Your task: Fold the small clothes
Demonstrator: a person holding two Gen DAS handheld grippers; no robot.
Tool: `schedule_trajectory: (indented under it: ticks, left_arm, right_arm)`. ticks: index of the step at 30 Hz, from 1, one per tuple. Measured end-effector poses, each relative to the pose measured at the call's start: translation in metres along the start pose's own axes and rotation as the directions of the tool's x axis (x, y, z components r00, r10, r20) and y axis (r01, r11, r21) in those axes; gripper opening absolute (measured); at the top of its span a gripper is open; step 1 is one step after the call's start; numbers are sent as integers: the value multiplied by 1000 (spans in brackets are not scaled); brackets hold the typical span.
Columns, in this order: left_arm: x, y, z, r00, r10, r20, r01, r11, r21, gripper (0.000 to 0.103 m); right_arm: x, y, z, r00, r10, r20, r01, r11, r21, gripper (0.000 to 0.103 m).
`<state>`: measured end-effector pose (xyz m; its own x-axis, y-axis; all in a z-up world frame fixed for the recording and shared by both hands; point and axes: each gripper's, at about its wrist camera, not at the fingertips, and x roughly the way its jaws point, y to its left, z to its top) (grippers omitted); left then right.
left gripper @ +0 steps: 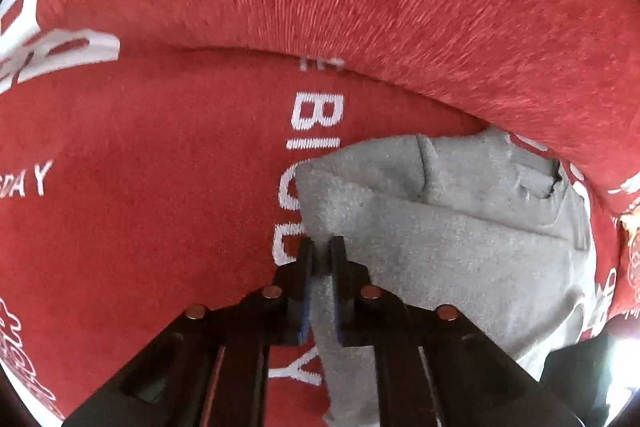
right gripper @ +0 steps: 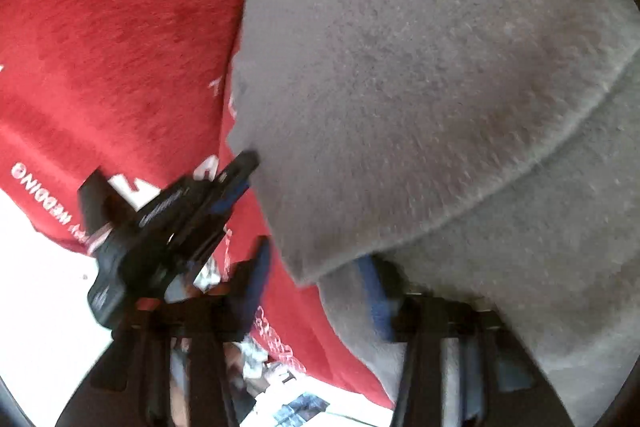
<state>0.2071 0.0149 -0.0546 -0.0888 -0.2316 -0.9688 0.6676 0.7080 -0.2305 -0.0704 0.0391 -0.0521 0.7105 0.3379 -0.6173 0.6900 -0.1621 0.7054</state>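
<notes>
Grey garment [left gripper: 460,235]: small, fleecy, lying crumpled on a red cloth [left gripper: 160,167] printed with white lettering. Left claw [left gripper: 322,259]: jaws together, clamped on the garment's near corner, pointing steeply down at the red cloth. Right claw [right gripper: 316,279]: blurred; its jaws look apart in the picture around a garment fold, so whether it grips cannot be told. The left claw [right gripper: 240,171] shows there too, at the garment's edge.

left gripper [left gripper: 322,255] pinching grey garment [left gripper: 440,227] on red cloth [left gripper: 160,167]
</notes>
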Motion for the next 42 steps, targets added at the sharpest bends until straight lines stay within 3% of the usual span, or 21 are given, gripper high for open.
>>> schedule_trajectory:
  ticks: [4,7,9,12,13,15,17,20,22,24,25,27,30,32,34,36,38,42]
  left_arm:
    - [-2,12,-8,999,28,20,-28,1000,7,9]
    - [-1,24,-8,1000,12,28,-12,1000,-24,9]
    - [-4,24,-7,999,35,30,-34,999,-14,9]
    - [-12,16,-11,996,74,41,-74,997,11,9]
    - [-15,15,-11,996,79,48,-79,997,11,9]
    - [-24,12,-12,993,91,70,-92,996,9,9]
    - [-33,8,-17,989,103,102,-105,994,13,9]
    - [-42,-6,-26,984,114,137,-117,993,16,9]
    - [-37,-21,-32,983,125,130,-129,991,23,9]
    - [-28,-29,-34,980,161,118,-165,986,33,9]
    - [-31,-23,-37,978,176,116,-181,983,37,9]
    - [-25,-25,-39,971,213,106,-217,976,31,9]
    - [-6,-30,-44,968,230,100,-232,973,7,9]
    - [-6,-28,-46,966,237,104,-238,971,0,9]
    - [-8,-28,-45,965,245,91,-246,969,-6,9]
    - [-14,-31,-45,964,253,82,-254,967,-4,10]
    - [-25,-36,-48,966,241,94,-243,970,5,9]
    - [-35,-60,-63,972,214,98,-221,973,68,10]
  right_arm:
    - [27,27,-4,999,-10,-30,7,994,-110,6]
    - [41,21,5,993,-82,-87,72,991,-111,7]
    - [28,15,8,994,-60,-95,50,994,-97,10]
    - [-27,7,17,997,-82,-9,80,986,-144,41]
    - [-62,-3,25,990,-114,81,125,982,-139,49]
    - [-102,-21,42,969,-167,181,186,978,-93,49]
    - [-154,-50,62,928,-231,291,239,971,11,49]
    - [-183,-74,86,915,-204,348,169,977,128,49]
    - [-187,-76,101,910,-189,369,144,979,146,48]
    - [-183,-67,115,908,-197,369,166,980,113,11]
    - [-182,-55,121,907,-202,369,195,979,58,8]
    - [-188,-25,122,893,-169,416,238,964,-120,8]
    - [-201,-19,124,872,-201,447,339,906,-253,8]
    - [-194,-29,129,872,-259,415,376,897,-231,8]
    - [-190,-57,135,850,-390,355,456,881,-124,14]
    - [-212,-73,126,865,-345,365,396,916,-72,14]
    - [-224,-70,114,832,-381,403,434,900,-44,18]
    - [-223,-43,104,837,-336,431,446,876,-183,18]
